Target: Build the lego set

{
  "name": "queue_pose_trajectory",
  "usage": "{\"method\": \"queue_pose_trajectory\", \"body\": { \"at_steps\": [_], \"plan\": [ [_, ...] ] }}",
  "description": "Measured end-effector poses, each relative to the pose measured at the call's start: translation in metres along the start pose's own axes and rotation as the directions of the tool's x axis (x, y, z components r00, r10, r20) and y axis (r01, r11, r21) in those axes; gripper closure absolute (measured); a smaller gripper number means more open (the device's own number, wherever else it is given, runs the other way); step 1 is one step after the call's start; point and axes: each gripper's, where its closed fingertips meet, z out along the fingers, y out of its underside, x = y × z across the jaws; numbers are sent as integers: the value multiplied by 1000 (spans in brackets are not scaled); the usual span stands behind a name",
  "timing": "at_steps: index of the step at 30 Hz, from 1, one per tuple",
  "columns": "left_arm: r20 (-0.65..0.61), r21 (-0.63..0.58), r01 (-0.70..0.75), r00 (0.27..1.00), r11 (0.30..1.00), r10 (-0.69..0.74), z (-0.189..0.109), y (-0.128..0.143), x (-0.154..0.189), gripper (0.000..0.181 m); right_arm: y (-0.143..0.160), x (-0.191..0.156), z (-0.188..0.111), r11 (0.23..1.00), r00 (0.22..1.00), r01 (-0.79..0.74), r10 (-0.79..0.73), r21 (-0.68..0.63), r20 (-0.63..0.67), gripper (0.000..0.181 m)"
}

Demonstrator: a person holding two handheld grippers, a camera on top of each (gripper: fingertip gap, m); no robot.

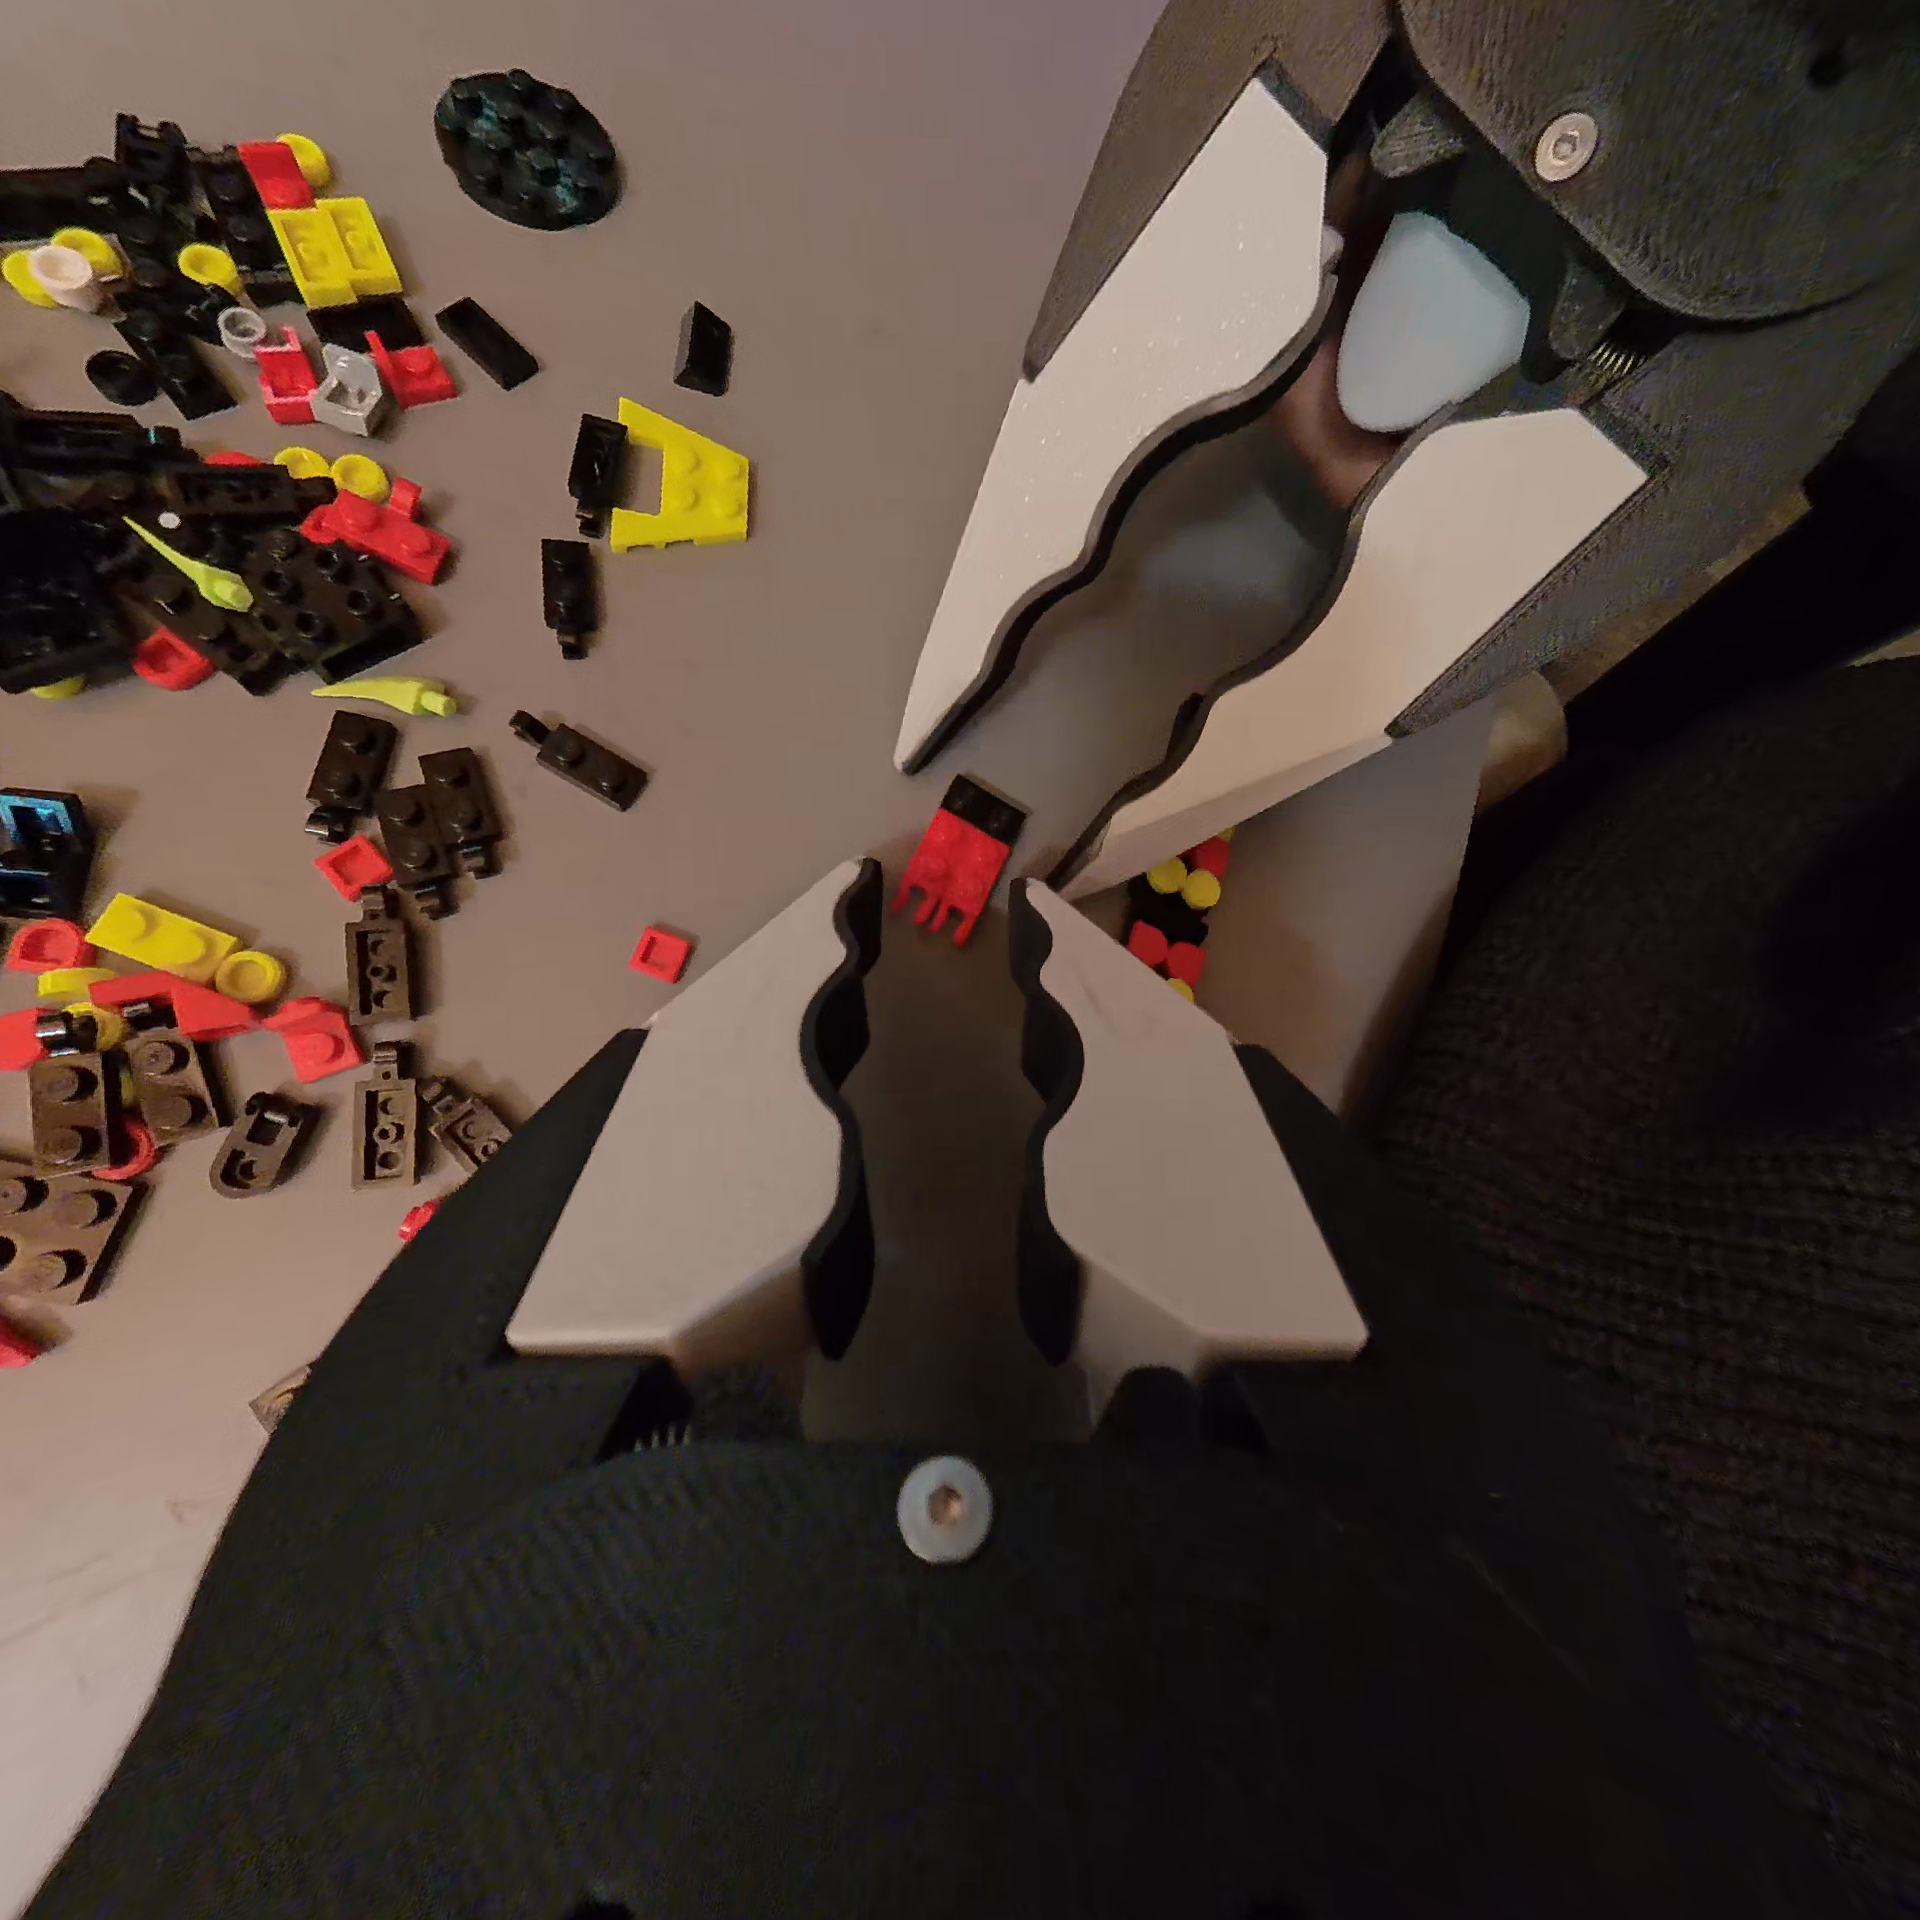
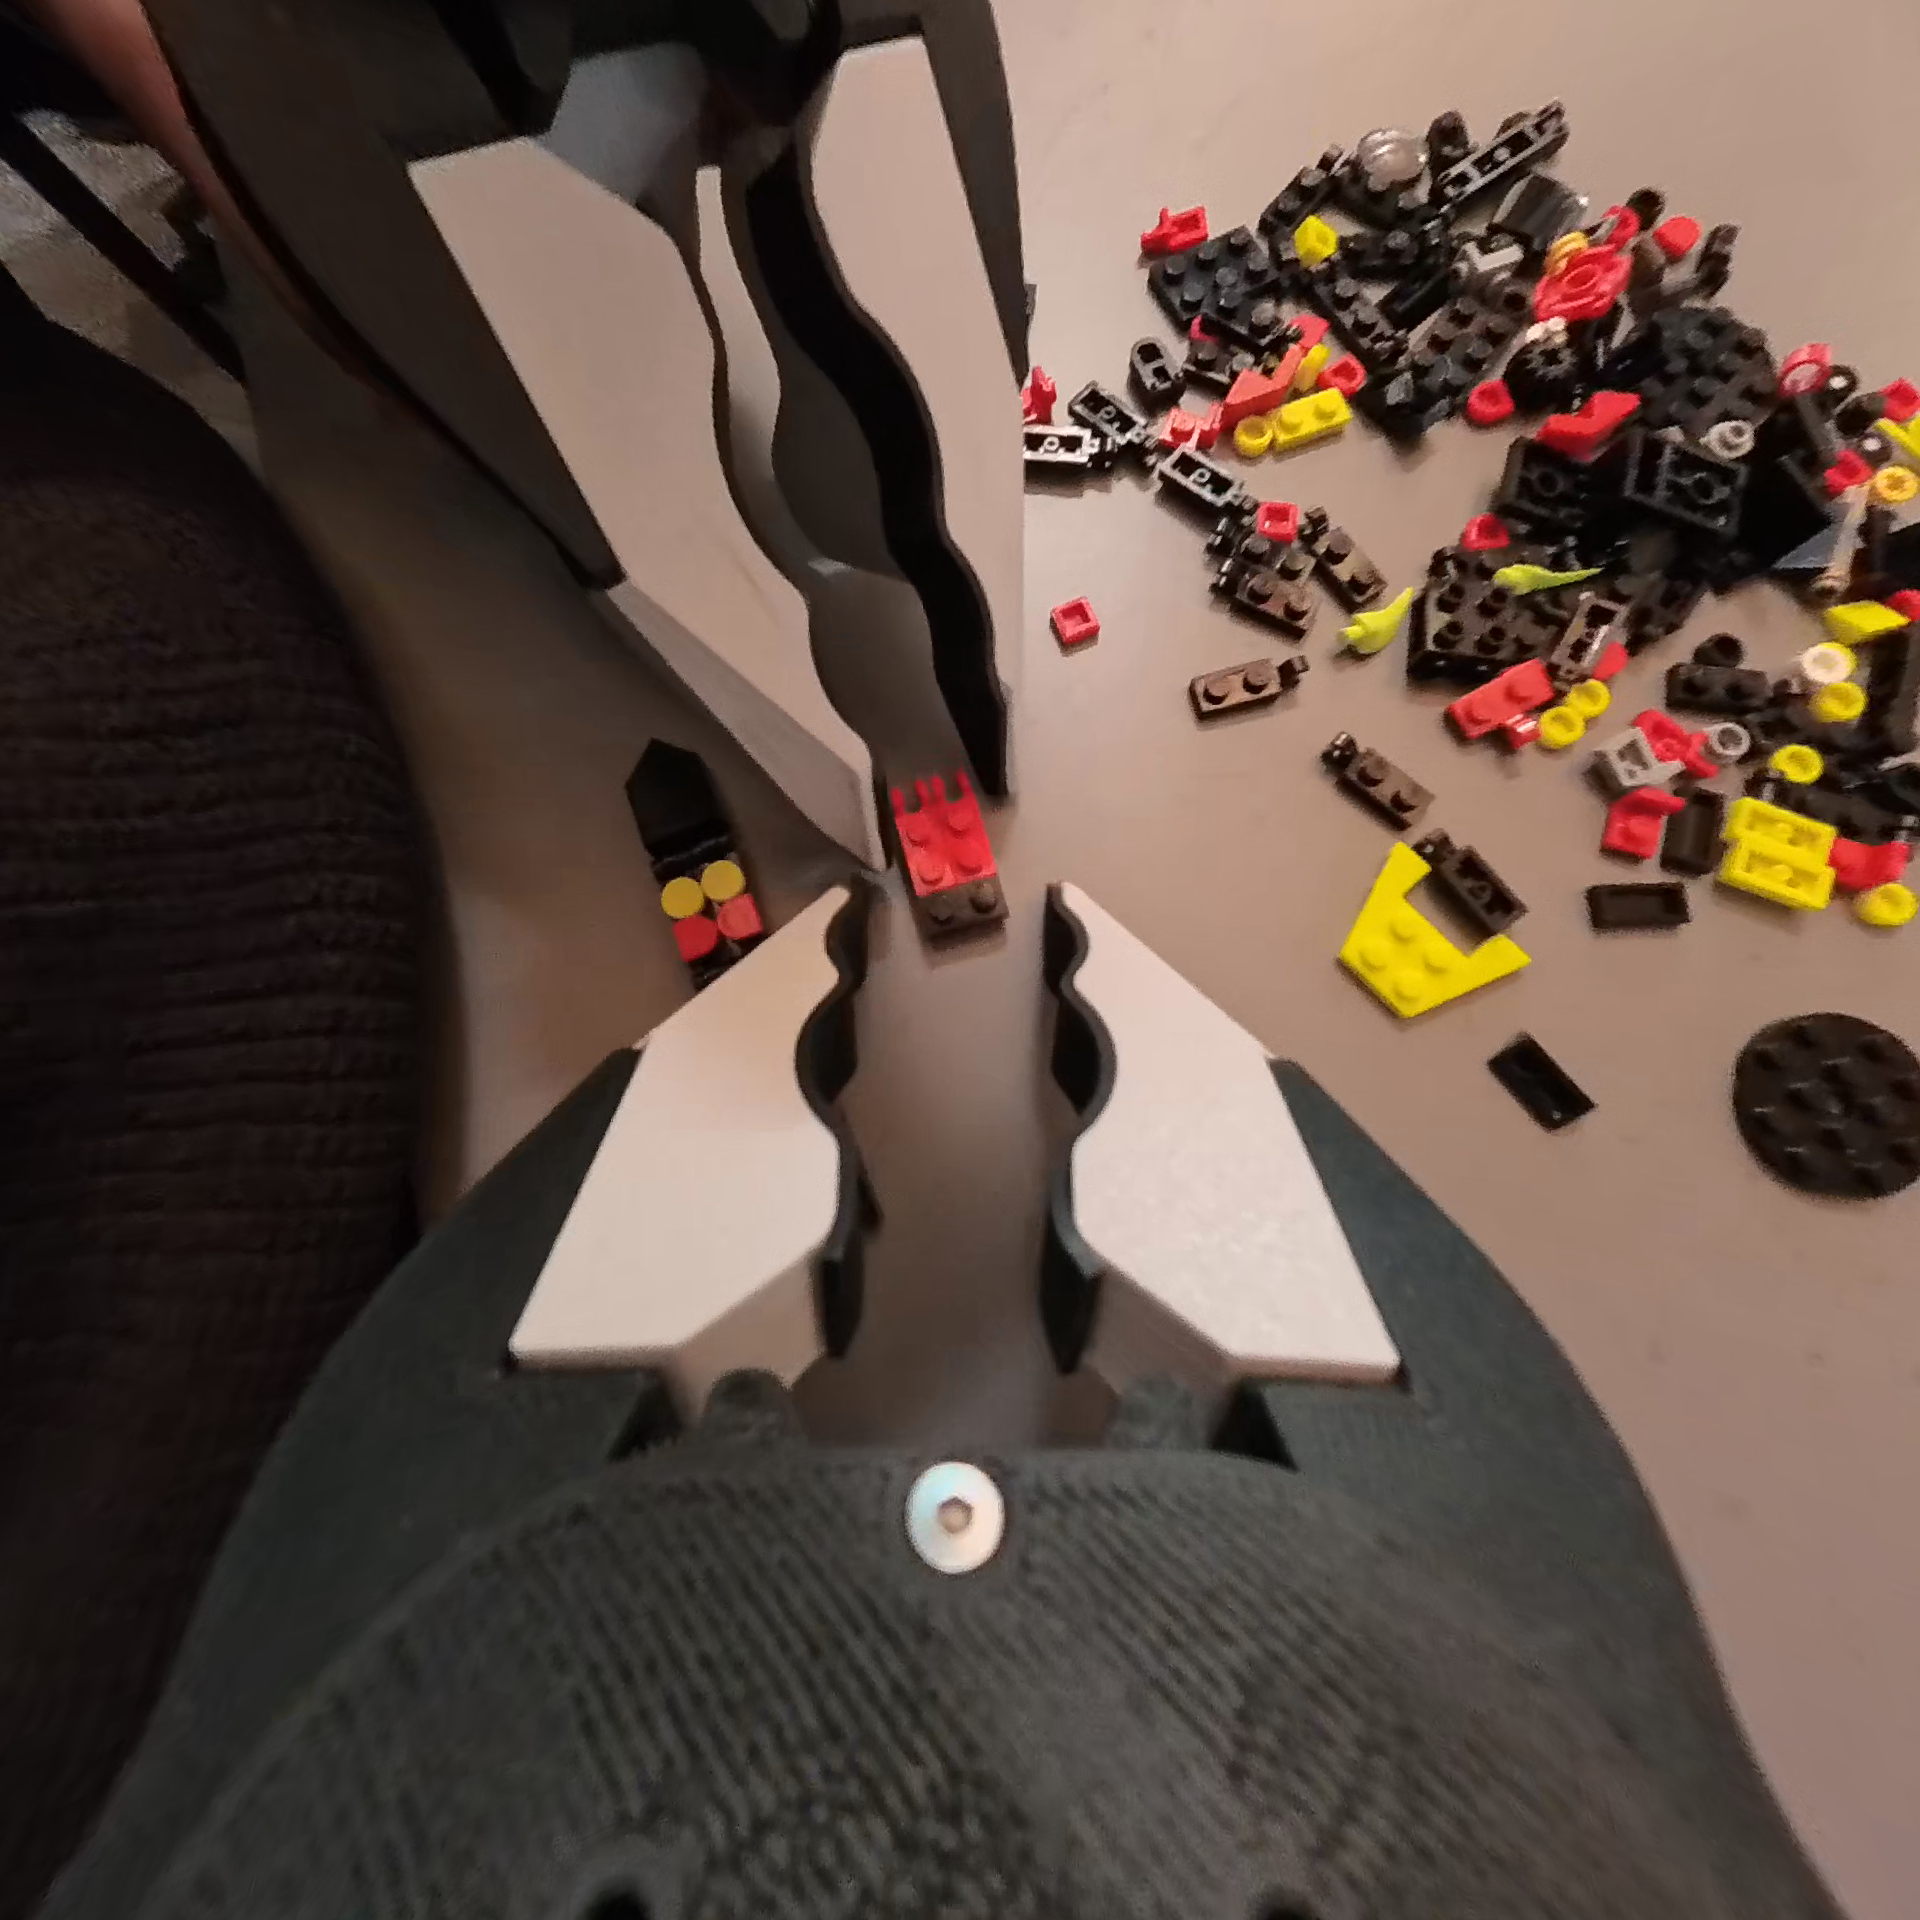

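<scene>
A small piece made of a red clip plate and a black plate (image 1: 961,862) lies on the grey table (image 1: 810,260), between the tips of both grippers. My left gripper (image 1: 943,883) is open, its fingertips either side of the red clip end. My right gripper (image 2: 956,899) is open and faces it, its tips either side of the black end of the piece (image 2: 948,857). Each gripper also shows in the other's view: the right one (image 1: 987,821) and the left one (image 2: 935,816). A small black build topped with red and yellow round tiles (image 2: 707,894) stands beside them, partly hidden (image 1: 1179,925).
A pile of loose black, red and yellow pieces (image 1: 187,468) spreads over the table (image 2: 1558,468). A yellow wedge plate (image 1: 686,478) and a black round plate (image 1: 525,145) lie apart from it. Dark knitted fabric (image 2: 156,831) runs along the table's near edge.
</scene>
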Motion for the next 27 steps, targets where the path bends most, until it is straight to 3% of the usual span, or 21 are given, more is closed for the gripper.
{"method": "queue_pose_trajectory", "body": {
  "at_steps": [1,4,10,17,22,27],
  "plan": [
    [-2,1,2,1000,1000,-2,0,0,0,159,-1,-1,0,1000,1000,-4,4,4,5,150],
    [-6,6,15,1000,1000,-15,-1,-1,-1,159,1,-1,0,1000,1000,0,0,-3,6,165],
    [-103,109,182,980,977,-171,-13,-17,-5,156,-10,6,-10,998,999,31,-29,56,-46,165],
    [-465,186,533,788,826,-404,-40,-48,4,150,-45,10,-38,956,973,188,-151,226,-174,166],
    [-551,154,592,716,791,-429,-43,-52,12,152,-60,1,-48,913,952,280,-224,296,-210,166],
    [-620,145,625,661,767,-421,-50,-56,16,171,-62,0,-49,902,941,310,-247,299,-232,166]
  ]
}}
